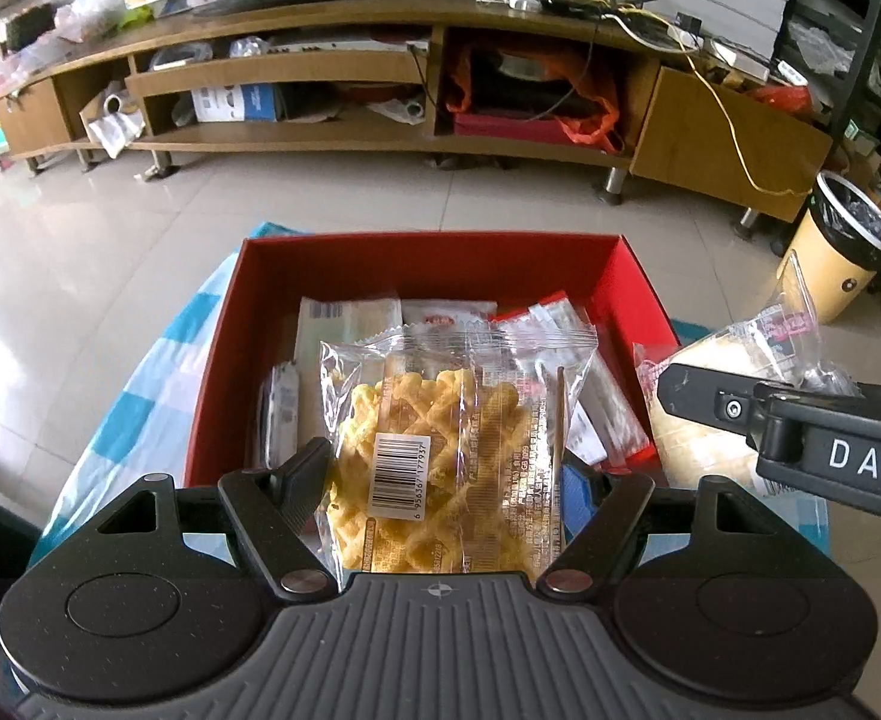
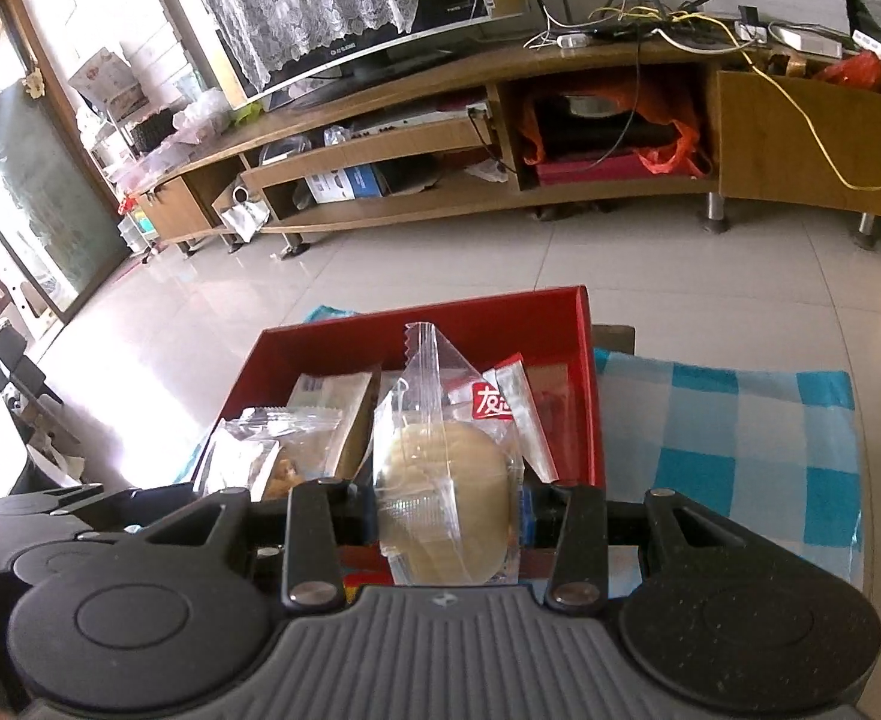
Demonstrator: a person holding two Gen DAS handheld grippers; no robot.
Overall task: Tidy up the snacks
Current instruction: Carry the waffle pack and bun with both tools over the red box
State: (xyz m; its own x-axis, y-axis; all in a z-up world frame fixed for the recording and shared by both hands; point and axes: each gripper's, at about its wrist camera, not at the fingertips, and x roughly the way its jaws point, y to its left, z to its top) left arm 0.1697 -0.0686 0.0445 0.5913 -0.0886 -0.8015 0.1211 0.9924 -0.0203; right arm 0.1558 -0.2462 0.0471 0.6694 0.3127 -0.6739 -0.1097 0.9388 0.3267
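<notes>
**Both tongs loaded at the red box**

Closest to the left wrist camera, the left tongs [image 1: 440,480] are clamped on a clear packet of yellow lattice crackers [image 1: 446,450], its barcode label facing up. The packet sticks forward from the grip over the near part of the red box [image 1: 434,252], above the other wrapped snacks [image 1: 350,324] lying inside: pale and white sachets along the far side, and red-edged clear ones to the right.

In the right wrist view, the right tongs [image 2: 446,510] are closed on a clear-wrapped round bun [image 2: 446,504], held upright with the crimped end of its wrapper pointing up. A red label with white characters shows on the wrapper's right side. The bun sits at the near edge of the red box [image 2: 584,360], towards its right-hand wall; whether it touches the packets behind it cannot be told. To its left, the cracker packet [image 2: 278,450] and part of the left tongs show low in the frame.

From the left camera, the right tongs [image 1: 740,408] come in from the right edge, with the bun's wrapper [image 1: 770,336] above them.

The box rests on a blue-and-white checked cloth [image 2: 728,438] covering the tabletop. Beyond lie a tiled floor [image 1: 260,192], a long wooden TV stand [image 1: 320,66] and a cream waste bin [image 1: 848,240] with a black liner.
</notes>
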